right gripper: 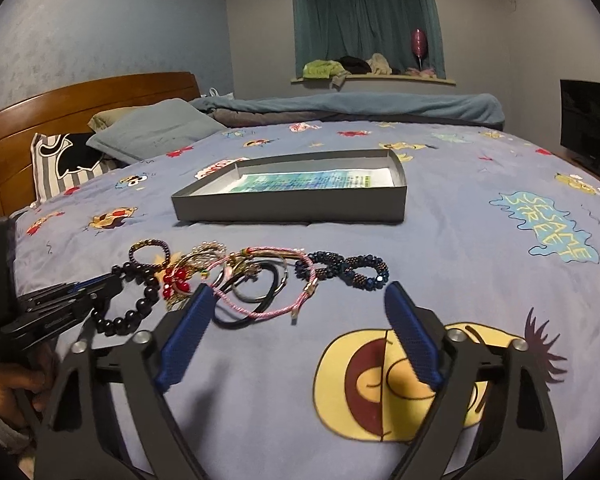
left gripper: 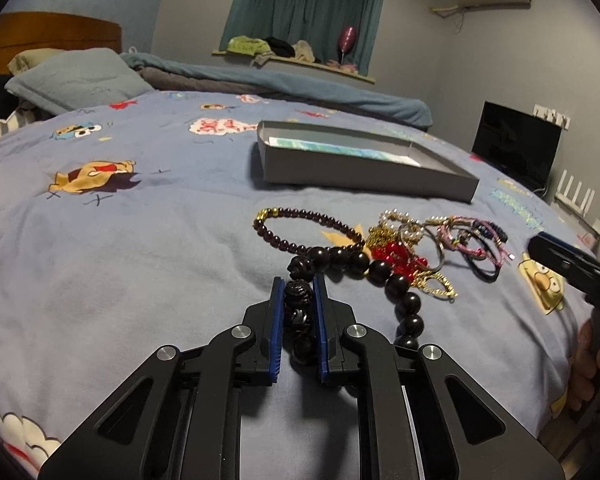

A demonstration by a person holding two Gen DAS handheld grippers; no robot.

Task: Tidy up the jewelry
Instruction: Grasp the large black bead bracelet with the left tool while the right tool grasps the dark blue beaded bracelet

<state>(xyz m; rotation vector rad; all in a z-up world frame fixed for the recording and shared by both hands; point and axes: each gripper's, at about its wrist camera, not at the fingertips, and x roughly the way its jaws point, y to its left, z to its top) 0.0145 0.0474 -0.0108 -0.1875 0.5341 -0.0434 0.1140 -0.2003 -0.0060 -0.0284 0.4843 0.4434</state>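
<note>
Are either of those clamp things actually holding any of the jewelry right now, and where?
The left hand-held gripper pinches the black bead bracelet at its carved beads. The right hand-held gripper is open, holding nothing.

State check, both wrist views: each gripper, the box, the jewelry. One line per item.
left gripper: shut on the black bead bracelet
black bead bracelet: one end pinched, rest lying on the bedspread
right gripper: open, holding nothing
grey box: lidless, no jewelry inside, paper liner only
pink cord bracelet: loose in the pile, ungripped
blue beaded bracelet: loose on bedspread
</note>
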